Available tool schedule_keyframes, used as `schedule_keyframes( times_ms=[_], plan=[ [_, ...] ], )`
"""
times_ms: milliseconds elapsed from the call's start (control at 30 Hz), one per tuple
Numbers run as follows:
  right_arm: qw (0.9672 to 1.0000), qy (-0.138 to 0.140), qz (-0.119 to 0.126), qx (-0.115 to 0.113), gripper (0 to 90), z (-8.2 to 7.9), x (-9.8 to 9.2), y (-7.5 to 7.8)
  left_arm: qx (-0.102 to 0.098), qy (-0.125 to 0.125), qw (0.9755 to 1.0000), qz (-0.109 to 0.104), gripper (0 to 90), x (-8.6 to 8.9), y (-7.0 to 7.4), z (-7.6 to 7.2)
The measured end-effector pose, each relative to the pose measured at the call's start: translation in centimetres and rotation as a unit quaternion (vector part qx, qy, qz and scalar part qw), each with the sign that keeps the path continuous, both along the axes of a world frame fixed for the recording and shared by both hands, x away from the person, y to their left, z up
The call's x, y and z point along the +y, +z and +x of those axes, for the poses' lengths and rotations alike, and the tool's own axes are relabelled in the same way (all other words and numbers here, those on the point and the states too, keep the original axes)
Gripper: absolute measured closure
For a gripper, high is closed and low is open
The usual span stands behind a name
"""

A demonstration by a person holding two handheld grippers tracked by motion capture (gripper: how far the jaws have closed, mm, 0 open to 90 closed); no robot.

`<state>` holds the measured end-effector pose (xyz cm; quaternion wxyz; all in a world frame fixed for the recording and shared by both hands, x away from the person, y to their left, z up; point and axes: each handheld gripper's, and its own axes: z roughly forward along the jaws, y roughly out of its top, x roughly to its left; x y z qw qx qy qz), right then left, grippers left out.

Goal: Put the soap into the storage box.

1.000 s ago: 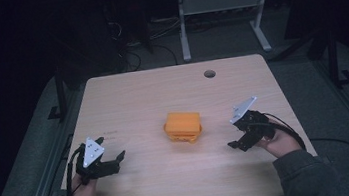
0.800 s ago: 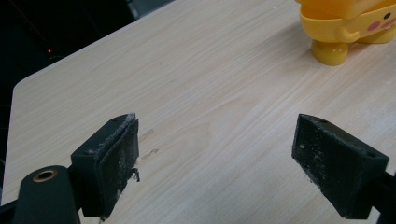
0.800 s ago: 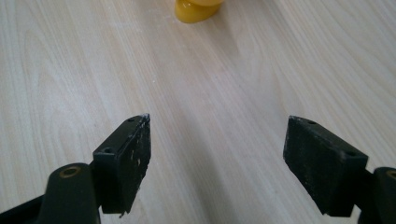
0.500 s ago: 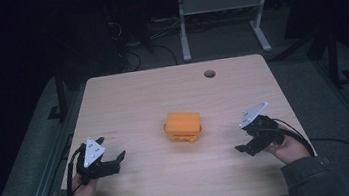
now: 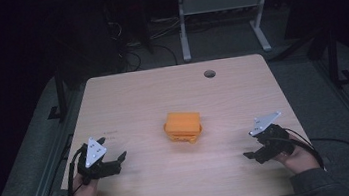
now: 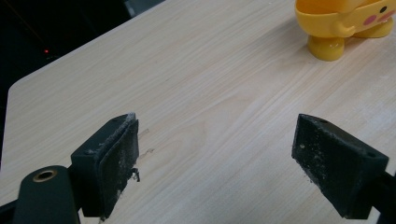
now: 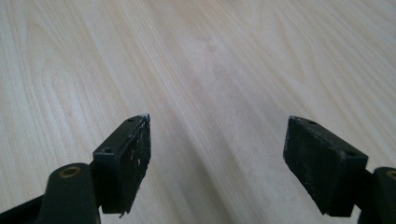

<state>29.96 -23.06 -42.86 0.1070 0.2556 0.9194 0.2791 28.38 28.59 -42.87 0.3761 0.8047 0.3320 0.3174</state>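
1. High view first: the right tongs (image 5: pixel 256 155) have drawn back toward the near right edge of the surface (image 5: pixel 126 94) over the last second, jaws spread and empty.
2. The left tongs (image 5: pixel 118 160) sit near left, also spread wide, holding nothing.
3. Between them, well apart from both, stands the orange box-shaped toy (image 5: pixel 183 125) at mid-surface; its yellow foot shows in the left gripper view.
4. My read: the toy has been let go, or a fresh approach is due.
5. Whether the toy holds anything, I cannot tell.

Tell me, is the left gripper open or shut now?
Open. In the left gripper view the left gripper has its two black jaws wide apart, with bare table between them, holding nothing.
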Motion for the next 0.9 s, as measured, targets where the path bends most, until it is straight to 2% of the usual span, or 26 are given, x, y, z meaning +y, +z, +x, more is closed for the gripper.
schedule_keyframes(
  times_ms=[100, 367, 467, 600, 667, 833, 900],
  plan=[
    [1.0000, -0.007, 0.003, 0.002, 22.9, -0.4, -0.2, -0.3, -0.001, -0.001, 1.0000, 0.000, 14.1, -0.1, 0.0, 0.0],
    [0.9997, -0.019, 0.014, -0.011, 22.9, -1.6, -0.8, -1.2, 0.000, -0.001, 1.0000, 0.001, 14.1, -0.1, 0.0, 0.0],
    [0.9992, -0.024, 0.030, -0.013, 22.8, -2.2, -1.2, -1.7, 0.002, -0.002, 1.0000, 0.001, 14.1, -0.2, -0.1, -0.1],
    [0.9990, -0.029, 0.029, -0.015, 22.7, -3.0, -1.5, -2.3, 0.002, -0.004, 1.0000, 0.003, 14.1, -0.2, -0.1, -0.1],
    [0.9985, -0.036, 0.038, -0.017, 22.9, -3.3, -1.7, -2.6, 0.002, -0.004, 1.0000, 0.002, 14.1, -0.2, 0.0, -0.1],
    [0.9970, -0.044, 0.055, -0.033, 23.5, -3.9, -1.6, -2.7, 0.002, -0.005, 1.0000, 0.001, 14.1, -0.2, 0.0, -0.1],
    [0.9975, -0.042, 0.048, -0.029, 22.5, -3.9, -1.2, -3.0, 0.002, -0.005, 1.0000, 0.002, 14.1, -0.2, 0.0, -0.1]
  ],
)
